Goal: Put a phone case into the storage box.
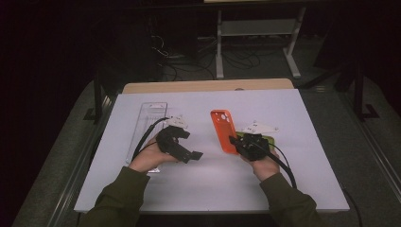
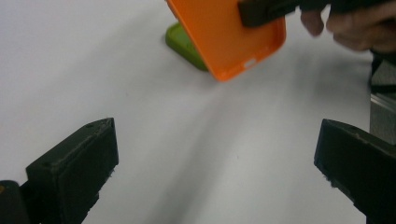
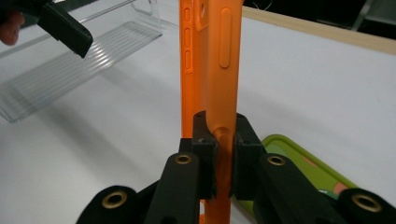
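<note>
An orange phone case is lifted off the white table, pinched at its lower edge by my right gripper, which is shut on it. In the right gripper view the orange case stands edge-on between the two black jaws, my right gripper squeezing its wall. A green phone case lies flat on the table under and behind it; it is also the green case in the left gripper view, beneath the orange case. My left gripper hovers at centre left, jaws wide open and empty.
A clear plastic tray lies along the left side of the white table, just behind my left hand. A wooden board edge runs along the table's far side. Beyond it are a desk frame and cables on the floor.
</note>
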Demonstrator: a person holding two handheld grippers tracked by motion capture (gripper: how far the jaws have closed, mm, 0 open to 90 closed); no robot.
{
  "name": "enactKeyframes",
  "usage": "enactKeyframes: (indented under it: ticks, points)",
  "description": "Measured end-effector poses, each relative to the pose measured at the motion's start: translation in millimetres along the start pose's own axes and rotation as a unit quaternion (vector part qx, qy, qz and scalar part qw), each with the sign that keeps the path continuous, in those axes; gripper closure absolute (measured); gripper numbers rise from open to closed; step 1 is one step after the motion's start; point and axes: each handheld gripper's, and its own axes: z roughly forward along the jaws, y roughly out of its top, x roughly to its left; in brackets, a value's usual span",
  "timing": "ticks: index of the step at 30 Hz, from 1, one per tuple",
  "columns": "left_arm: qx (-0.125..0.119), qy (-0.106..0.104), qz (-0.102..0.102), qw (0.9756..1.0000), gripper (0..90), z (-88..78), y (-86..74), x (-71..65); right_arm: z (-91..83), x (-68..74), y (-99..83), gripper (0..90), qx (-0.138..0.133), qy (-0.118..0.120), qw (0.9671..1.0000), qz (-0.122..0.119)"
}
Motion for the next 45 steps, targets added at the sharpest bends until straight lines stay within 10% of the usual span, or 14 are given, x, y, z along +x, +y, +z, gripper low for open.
enactKeyframes:
  ticks: [18, 45]
  points:
    - [-0.108, 0.026, -0.066, 0.9916, 0.0, 7.2, 27.4, -2.8, 7.0, 20.4, -1.6, 81.2, -0.012, -0.004, 0.9999, -0.003]
    - [-0.155, 0.021, -0.105, 0.9821, 0.0, 33.6, 47.4, -4.4, 7.4, 33.7, -0.2, 81.2, -0.021, 0.002, 0.9997, -0.012]
